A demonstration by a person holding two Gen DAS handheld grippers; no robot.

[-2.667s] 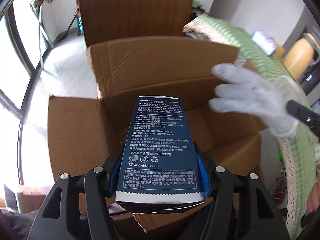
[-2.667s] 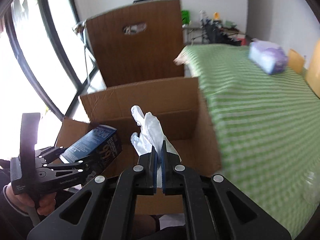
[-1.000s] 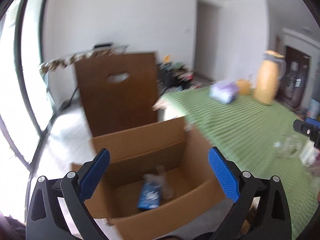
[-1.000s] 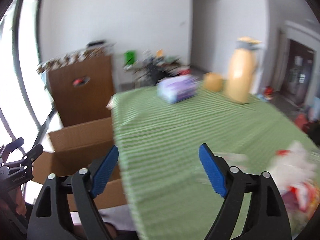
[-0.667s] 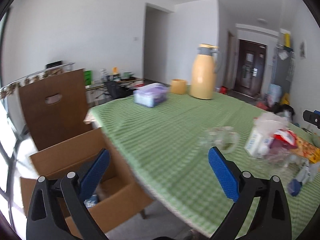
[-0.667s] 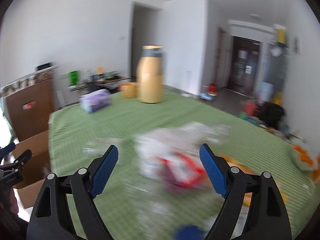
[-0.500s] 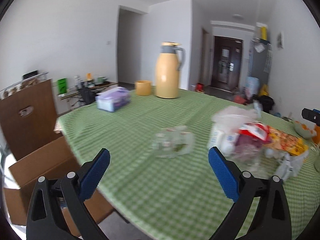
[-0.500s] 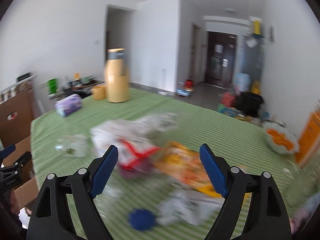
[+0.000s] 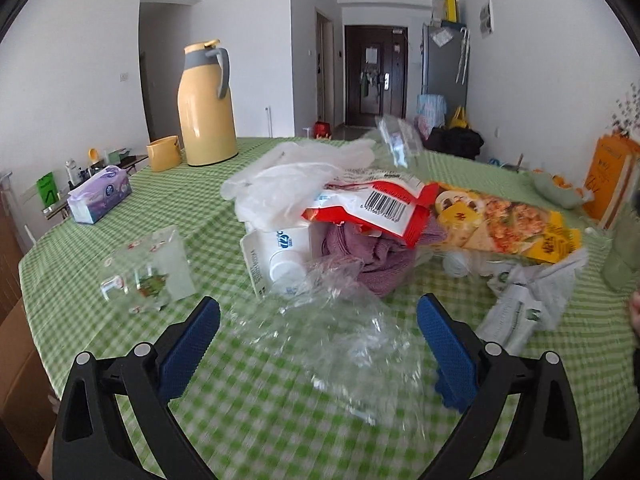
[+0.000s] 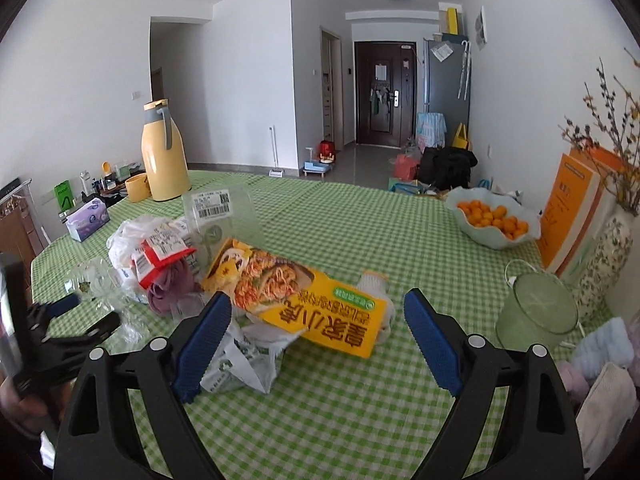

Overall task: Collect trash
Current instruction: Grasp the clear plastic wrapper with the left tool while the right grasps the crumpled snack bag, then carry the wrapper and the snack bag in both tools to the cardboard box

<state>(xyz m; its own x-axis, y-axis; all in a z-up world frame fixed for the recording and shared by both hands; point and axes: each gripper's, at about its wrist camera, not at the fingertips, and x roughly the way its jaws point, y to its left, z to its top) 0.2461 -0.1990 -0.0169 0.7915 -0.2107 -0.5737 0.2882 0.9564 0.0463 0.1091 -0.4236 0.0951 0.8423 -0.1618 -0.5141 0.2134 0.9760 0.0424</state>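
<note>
A pile of trash lies on the green checked tablecloth (image 9: 248, 412). In the left wrist view I see crumpled clear plastic (image 9: 352, 344), a white carton (image 9: 280, 256), a purple cloth (image 9: 380, 256), a red wrapper (image 9: 372, 208), a yellow noodle packet (image 9: 516, 224) and a clear tray (image 9: 148, 272). My left gripper (image 9: 318, 340) is open and empty, just short of the clear plastic. My right gripper (image 10: 318, 334) is open and empty, over the yellow noodle packet (image 10: 304, 304) and a crumpled white wrapper (image 10: 240, 360).
A yellow thermos (image 10: 164, 152), a yellow cup (image 10: 138, 186) and a tissue box (image 10: 86, 218) stand at the far left. A bowl of oranges (image 10: 492, 220), a green cup (image 10: 536, 308), an orange book (image 10: 576, 220) and folded cloths (image 10: 600, 372) are on the right. The cardboard box edge (image 9: 16, 360) is at left.
Both grippers dropped the blue carton and the white glove into the cardboard box, opened, and swung right from the box to the trash pile on the table.
</note>
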